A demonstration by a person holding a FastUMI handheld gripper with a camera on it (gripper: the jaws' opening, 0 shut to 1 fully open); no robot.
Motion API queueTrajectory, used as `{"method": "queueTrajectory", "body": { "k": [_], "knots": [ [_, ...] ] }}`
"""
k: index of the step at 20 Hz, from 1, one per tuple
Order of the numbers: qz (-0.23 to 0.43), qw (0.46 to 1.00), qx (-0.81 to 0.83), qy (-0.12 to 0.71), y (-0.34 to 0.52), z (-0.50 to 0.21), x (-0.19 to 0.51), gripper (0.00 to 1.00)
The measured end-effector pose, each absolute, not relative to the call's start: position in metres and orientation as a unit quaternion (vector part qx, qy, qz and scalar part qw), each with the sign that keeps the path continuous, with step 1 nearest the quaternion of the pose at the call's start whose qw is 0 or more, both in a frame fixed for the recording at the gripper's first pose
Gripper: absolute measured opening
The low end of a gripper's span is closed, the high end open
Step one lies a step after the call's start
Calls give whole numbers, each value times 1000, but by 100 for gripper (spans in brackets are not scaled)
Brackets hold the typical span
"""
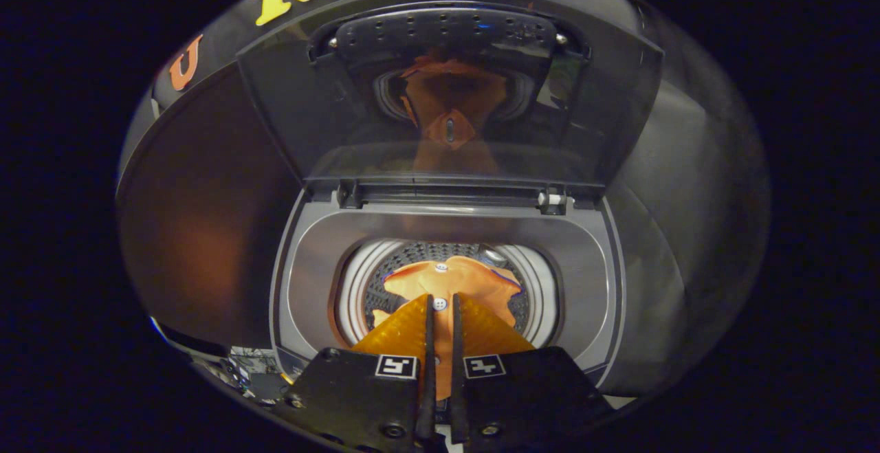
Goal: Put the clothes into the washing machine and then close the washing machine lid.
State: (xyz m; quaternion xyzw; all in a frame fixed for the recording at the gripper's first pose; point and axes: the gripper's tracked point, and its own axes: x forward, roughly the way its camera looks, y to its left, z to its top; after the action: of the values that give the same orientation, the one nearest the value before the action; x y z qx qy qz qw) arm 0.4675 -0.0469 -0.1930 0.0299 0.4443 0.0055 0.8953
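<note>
A top-loading washing machine [313,281] stands below me with its dark see-through lid [289,109] raised upright at the back. An orange garment [467,281] with small white buttons hangs down into the perforated drum [412,257]. My gripper [441,300] is over the drum opening, its two fingers drawn close together with a fold of the orange cloth pinched between them. The garment's reflection shows in the raised lid.
The grey rim around the drum opening [584,274] slopes inward on all sides. The lid's hinges [553,200] sit along the back edge. Some small cluttered items [247,363] lie low beside the machine on the left.
</note>
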Motion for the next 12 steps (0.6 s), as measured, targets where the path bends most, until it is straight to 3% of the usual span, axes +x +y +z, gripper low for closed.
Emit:
{"method": "queueTrajectory", "body": {
  "k": [4, 8, 12],
  "knots": [
    [8, 900, 27, 435, -48, -192, 468, 20],
    [-7, 911, 16, 412, -56, -188, 469, 91],
    [-14, 915, 15, 404, -60, -182, 463, 91]
  ]
}}
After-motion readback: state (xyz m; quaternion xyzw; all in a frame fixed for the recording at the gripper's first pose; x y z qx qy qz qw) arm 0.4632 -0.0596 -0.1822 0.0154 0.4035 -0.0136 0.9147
